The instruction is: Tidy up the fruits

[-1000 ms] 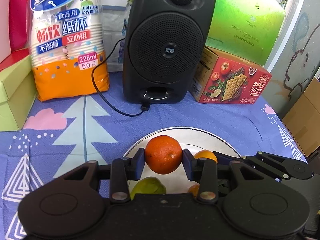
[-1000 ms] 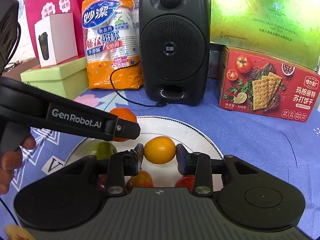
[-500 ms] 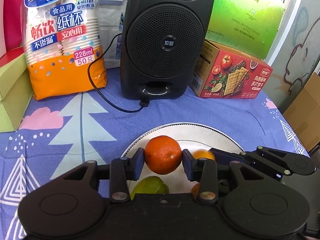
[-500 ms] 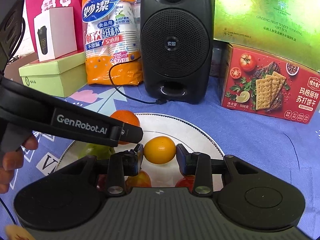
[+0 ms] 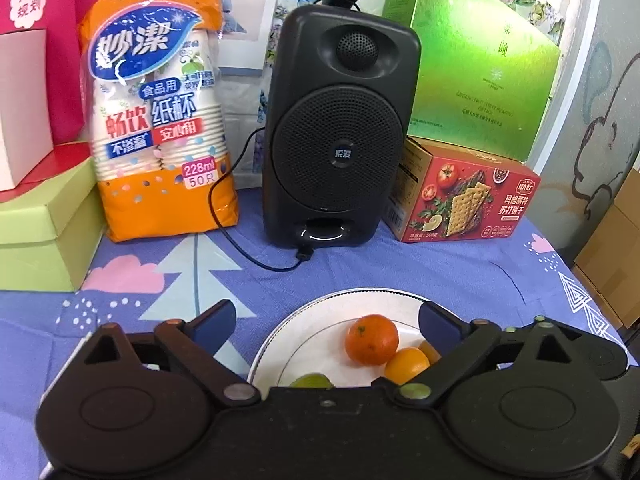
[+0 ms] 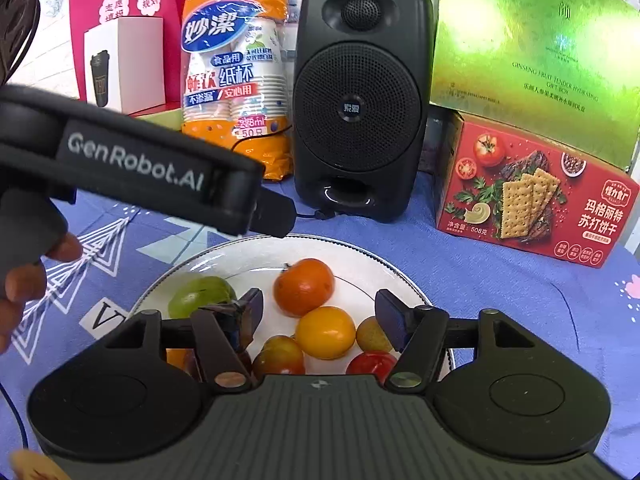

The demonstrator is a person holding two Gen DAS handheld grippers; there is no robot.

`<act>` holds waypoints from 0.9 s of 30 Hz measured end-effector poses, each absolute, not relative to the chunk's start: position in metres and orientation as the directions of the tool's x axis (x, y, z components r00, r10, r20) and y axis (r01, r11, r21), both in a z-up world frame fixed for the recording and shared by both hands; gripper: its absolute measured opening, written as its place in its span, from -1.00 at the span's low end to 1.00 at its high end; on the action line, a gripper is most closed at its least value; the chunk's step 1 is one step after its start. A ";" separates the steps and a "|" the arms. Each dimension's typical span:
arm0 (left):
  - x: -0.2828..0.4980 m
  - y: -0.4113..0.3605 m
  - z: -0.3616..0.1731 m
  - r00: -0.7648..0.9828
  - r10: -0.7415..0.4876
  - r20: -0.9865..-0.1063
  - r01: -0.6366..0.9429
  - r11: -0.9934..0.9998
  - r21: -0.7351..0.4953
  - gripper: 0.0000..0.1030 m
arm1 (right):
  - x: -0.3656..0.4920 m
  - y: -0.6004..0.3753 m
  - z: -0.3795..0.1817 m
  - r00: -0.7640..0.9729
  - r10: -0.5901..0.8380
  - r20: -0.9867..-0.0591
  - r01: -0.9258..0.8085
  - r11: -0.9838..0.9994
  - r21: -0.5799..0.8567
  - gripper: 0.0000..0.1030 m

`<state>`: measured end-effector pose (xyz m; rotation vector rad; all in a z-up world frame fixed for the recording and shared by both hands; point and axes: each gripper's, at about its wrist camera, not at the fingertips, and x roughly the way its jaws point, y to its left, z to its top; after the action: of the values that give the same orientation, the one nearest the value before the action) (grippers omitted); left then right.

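1. Right wrist view: the right gripper (image 6: 318, 312) hangs over the near part of the white plate (image 6: 256, 254), its jaws opening wide with nothing pressed between the pads. The yellow fruit (image 6: 325, 332) lies on the plate below the gap, free of both fingers.
2. Around it on the plate lie an orange (image 6: 304, 287) just beyond, a green fruit (image 6: 200, 295) to the left, a small tan fruit (image 6: 372, 334) touching on the right, and two reddish ones at the near edge, a mottled fruit (image 6: 278, 356) and a red tomato (image 6: 370, 362).
3. Left wrist view: the left gripper (image 5: 326, 322) is also opening, its jaws spread wide and empty, raised above the plate's left side. The orange sits on the plate right of the gap's centre, touching no pad.
4. The left gripper's body also crosses the upper left of the right wrist view, with a hand (image 6: 28, 276) on its grip.
5. Step in hand, as I judge it: release. Both fruits are set down on the plate and let go, and the fruits in view all lie there.
6. Whether fruit remains off the plate cannot be told; the patterned tablecloth (image 5: 460, 268) in view carries only a speaker (image 5: 338, 140), a pack of paper cups (image 5: 160, 120) and a cracker box (image 5: 468, 196).
7. The next move calls for lifting both grippers straight clear, so the fingers do not nudge the round fruits, which would roll easily on the smooth plate.
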<state>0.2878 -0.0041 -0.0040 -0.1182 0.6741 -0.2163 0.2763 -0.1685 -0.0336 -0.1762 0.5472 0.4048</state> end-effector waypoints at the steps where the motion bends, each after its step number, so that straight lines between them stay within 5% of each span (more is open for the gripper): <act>1: 0.285 -0.004 -0.002 0.762 -0.230 -0.605 0.157 0.972 -0.172 1.00 | 0.274 -0.169 -0.032 0.779 0.327 -0.536 -0.420 0.906 -0.058 1.00; 18: 0.178 -0.006 0.070 0.831 -0.127 -0.542 0.092 0.992 -0.091 1.00 | 0.195 -0.196 0.024 0.811 0.272 -0.518 -0.343 0.938 -0.043 1.00; 27: 0.120 -0.011 0.063 0.821 -0.065 -0.568 0.039 0.998 -0.058 1.00 | 0.133 -0.218 0.039 0.820 0.246 -0.517 -0.298 0.954 -0.018 1.00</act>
<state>0.1202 -0.0110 0.0633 -0.0444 0.6059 -0.0550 0.1333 -0.2177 0.0395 -0.0998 0.5367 0.2902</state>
